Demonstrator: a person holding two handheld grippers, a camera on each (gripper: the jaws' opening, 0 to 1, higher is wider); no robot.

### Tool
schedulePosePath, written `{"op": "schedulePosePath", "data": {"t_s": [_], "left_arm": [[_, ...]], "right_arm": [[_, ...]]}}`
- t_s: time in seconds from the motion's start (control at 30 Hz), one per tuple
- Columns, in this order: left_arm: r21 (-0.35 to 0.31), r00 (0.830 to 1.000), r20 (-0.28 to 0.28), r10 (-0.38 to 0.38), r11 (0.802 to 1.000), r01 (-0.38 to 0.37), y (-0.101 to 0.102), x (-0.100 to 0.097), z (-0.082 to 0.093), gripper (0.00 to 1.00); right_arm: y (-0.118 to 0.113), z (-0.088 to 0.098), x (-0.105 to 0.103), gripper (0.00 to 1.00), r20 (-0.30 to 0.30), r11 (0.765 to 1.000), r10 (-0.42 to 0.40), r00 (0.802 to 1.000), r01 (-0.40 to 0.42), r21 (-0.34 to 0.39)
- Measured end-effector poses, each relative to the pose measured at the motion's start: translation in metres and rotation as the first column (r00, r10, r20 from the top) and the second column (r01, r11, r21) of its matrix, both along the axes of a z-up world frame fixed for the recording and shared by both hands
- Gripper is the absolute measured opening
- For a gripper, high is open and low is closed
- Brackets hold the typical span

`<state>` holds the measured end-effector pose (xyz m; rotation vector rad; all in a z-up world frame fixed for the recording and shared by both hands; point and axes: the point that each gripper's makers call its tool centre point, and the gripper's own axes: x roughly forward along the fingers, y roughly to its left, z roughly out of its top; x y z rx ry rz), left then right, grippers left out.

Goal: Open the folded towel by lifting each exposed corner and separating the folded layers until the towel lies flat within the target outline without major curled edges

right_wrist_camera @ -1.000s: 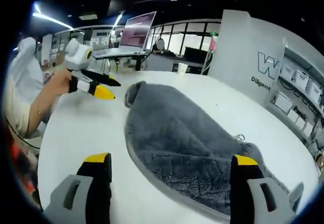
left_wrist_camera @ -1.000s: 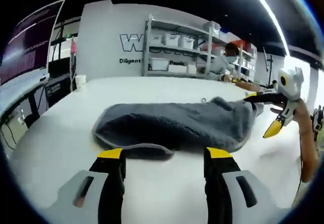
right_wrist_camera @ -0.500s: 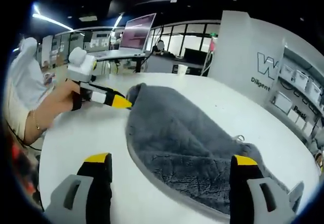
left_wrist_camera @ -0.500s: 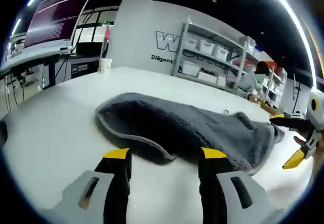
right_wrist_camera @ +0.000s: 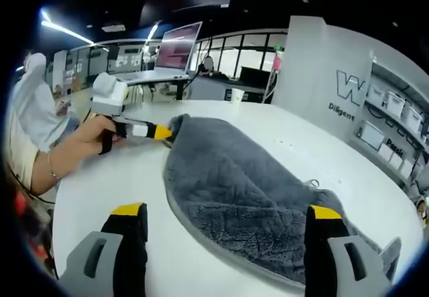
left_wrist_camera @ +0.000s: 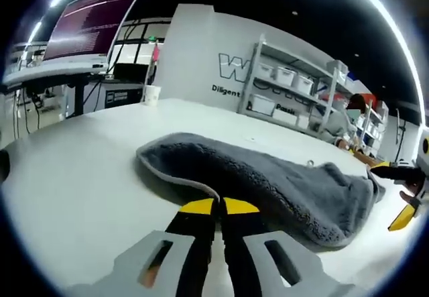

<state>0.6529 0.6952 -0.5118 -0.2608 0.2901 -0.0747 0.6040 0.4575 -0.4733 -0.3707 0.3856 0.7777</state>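
With the grey towel point(left_wrist_camera: 268, 180) lying folded on the white table point(left_wrist_camera: 74, 190), the left gripper point(left_wrist_camera: 219, 206) clamps its 6 o'clock hem, while the right gripper point(right_wrist_camera: 228, 220) jaws stand apart.

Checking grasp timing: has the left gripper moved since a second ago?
Yes. The left gripper moved in to the towel's far corner and its jaws closed on the edge.

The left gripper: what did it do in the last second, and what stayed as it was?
The left gripper came to the grey towel and shut its jaws on the near edge. The right gripper stayed open over the other end; the towel stayed folded on the white table.
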Motion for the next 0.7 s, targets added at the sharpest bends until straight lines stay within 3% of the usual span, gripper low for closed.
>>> {"op": "schedulePosePath", "data": {"t_s": [0.33,0.57,0.7], "left_arm": [[-0.083,0.997,0.033,-0.073,0.994,0.076,0.005,-0.005,0.017,0.02],[-0.08,0.99,0.043,-0.136,0.987,0.139,0.021,-0.013,0.03,0.01],[-0.041,0.982,0.029,-0.185,0.982,0.186,0.028,-0.019,0.033,0.01]], "right_arm": [[-0.001,-0.002,0.001,0.98,-0.009,1.0,-0.001,1.0,0.001,0.001],[-0.002,-0.004,0.001,0.98,-0.013,1.0,-0.004,1.0,0.004,-0.001],[-0.002,-0.005,0.001,0.98,-0.017,1.0,-0.004,1.0,0.004,-0.007]]}}
